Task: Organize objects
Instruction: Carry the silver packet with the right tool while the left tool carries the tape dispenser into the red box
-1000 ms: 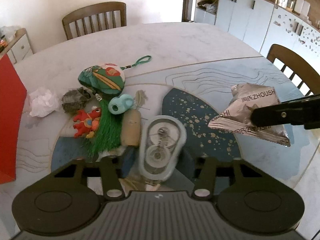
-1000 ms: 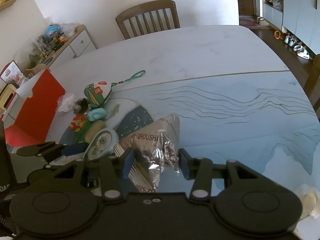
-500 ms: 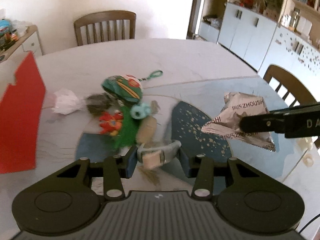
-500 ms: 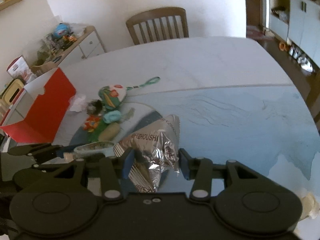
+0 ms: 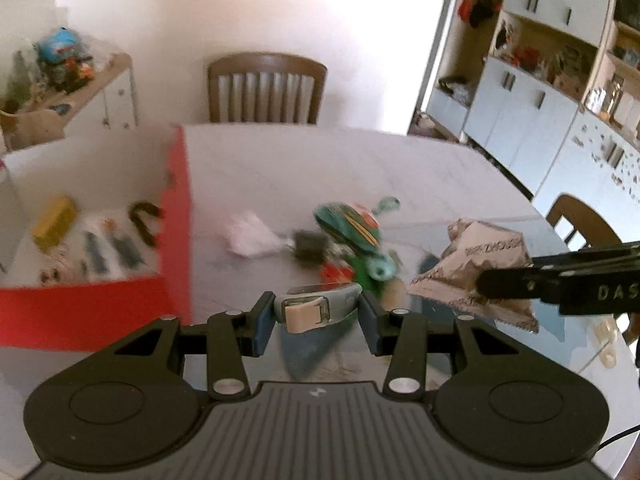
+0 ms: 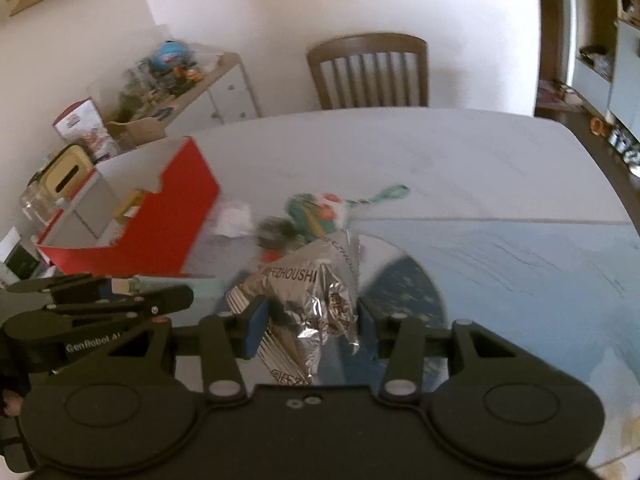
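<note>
My left gripper [image 5: 316,322] is shut on a pale blue tape dispenser [image 5: 316,307], held edge-on above the table. My right gripper [image 6: 312,322] is shut on a crumpled silver snack bag [image 6: 316,300]; the same bag [image 5: 476,268] hangs at the right of the left wrist view. A red box [image 5: 176,216] with a white inside stands at the left, holding a yellow item and several small things. On the table lie a green embroidered pouch [image 5: 348,224], a white crumpled paper [image 5: 250,236], a dark lump [image 5: 308,244], a teal toy [image 5: 382,268] and a red toy, blurred.
The marble table [image 6: 400,152] has a blue patterned part on the right. Wooden chairs stand at the far side [image 5: 266,88] and at the right [image 5: 580,220]. A sideboard with clutter [image 6: 180,80] is behind the red box [image 6: 160,216]. Cabinets line the right wall.
Both grippers have risen and swung left toward the red box, each with its load. The dispenser left the table and turned edge-on; the box's inside has come into view.
</note>
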Demonstrator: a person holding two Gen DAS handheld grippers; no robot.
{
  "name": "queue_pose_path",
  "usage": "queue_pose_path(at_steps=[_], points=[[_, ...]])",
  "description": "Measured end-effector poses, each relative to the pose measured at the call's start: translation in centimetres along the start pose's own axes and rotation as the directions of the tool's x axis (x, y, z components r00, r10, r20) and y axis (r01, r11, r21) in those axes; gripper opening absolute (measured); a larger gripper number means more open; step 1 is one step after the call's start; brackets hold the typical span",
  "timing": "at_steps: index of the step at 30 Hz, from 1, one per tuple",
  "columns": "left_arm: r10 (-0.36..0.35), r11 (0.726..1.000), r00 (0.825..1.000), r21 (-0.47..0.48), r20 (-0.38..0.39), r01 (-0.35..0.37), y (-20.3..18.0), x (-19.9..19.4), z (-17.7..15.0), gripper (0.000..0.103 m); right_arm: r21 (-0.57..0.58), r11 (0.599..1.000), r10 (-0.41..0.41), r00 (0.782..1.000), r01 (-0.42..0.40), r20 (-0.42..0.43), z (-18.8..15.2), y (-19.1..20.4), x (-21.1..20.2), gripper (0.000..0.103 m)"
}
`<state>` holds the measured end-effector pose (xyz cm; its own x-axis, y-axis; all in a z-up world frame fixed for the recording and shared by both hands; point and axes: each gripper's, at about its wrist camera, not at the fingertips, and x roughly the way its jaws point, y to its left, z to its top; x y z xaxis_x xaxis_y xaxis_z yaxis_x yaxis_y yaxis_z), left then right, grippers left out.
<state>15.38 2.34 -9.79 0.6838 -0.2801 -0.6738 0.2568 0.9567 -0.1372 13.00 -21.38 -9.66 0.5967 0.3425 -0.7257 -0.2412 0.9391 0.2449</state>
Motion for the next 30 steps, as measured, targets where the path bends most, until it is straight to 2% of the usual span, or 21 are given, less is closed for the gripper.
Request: queue_pose_path(at_steps=[6, 14, 21, 30], points=[[0.029, 0.999, 0.998, -0.025, 0.060, -0.028, 4.1, -2.9, 2.0, 0.044, -0.064, 0.998, 0.030, 0.999, -0.028, 0.031, 2.3, 4.7, 0.8, 0.046], [0.107, 0.993, 0.987, -0.068, 0.120, -0.099, 10.9, -5.4, 4.6, 0.044, -0.137, 0.988, 0.073, 0.996, -0.065, 0.056, 4.7, 11.2, 2.6, 0.046], [0.168, 0.983, 0.978, -0.092, 0.126, -0.157, 16.5, -5.9, 5.8, 0.044, -0.200, 0.976, 0.101, 0.992, -0.085, 0.070, 7.2, 16.7, 4.7, 0.046], [0.213, 0.970, 0.975, -0.132, 0.061, -0.204, 21.9, -4.0, 5.4, 0.044, -0.225, 0.971, 0.089, 0.995, -0.078, 0.039, 9.2, 21.2, 9.2, 0.046]])
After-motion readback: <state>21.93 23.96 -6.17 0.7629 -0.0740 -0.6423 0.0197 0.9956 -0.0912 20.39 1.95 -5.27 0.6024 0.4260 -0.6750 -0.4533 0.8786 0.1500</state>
